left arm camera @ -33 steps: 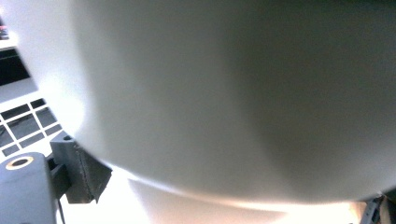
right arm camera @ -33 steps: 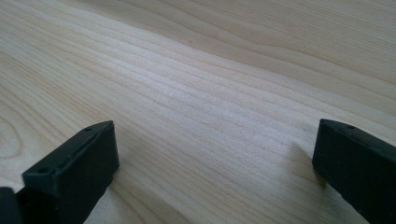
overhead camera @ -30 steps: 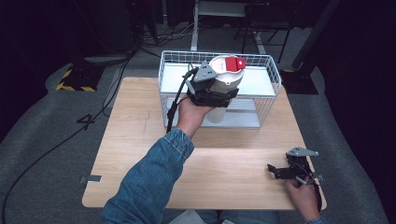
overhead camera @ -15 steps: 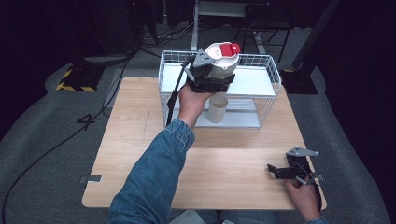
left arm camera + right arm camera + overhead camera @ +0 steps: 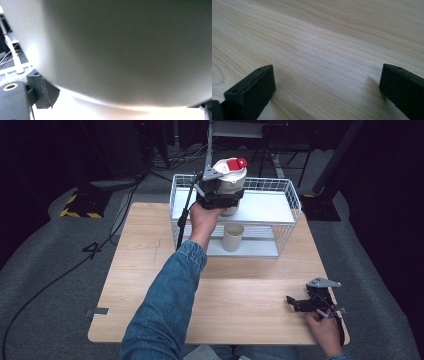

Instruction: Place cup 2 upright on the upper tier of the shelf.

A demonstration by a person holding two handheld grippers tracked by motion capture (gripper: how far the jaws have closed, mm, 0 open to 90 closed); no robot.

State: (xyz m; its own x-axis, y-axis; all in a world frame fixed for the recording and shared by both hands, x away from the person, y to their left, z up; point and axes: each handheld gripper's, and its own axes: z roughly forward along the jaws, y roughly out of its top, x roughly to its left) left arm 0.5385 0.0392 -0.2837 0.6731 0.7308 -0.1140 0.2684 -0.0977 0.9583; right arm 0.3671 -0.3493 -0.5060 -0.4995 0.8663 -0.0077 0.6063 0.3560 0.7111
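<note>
Left gripper clamps a pale cylindrical cup, apparently upright with long axis vertical, above the white wire basket's shelf. Right gripper rests spread apart on the wooden table.

Wire rack stands at the far edge of the tabletop. One cup on the rack's lower shelf. Left tongs above the upper shelf, clamped on a second cup. Right tongs low over the near right corner, jaws apart.
</note>
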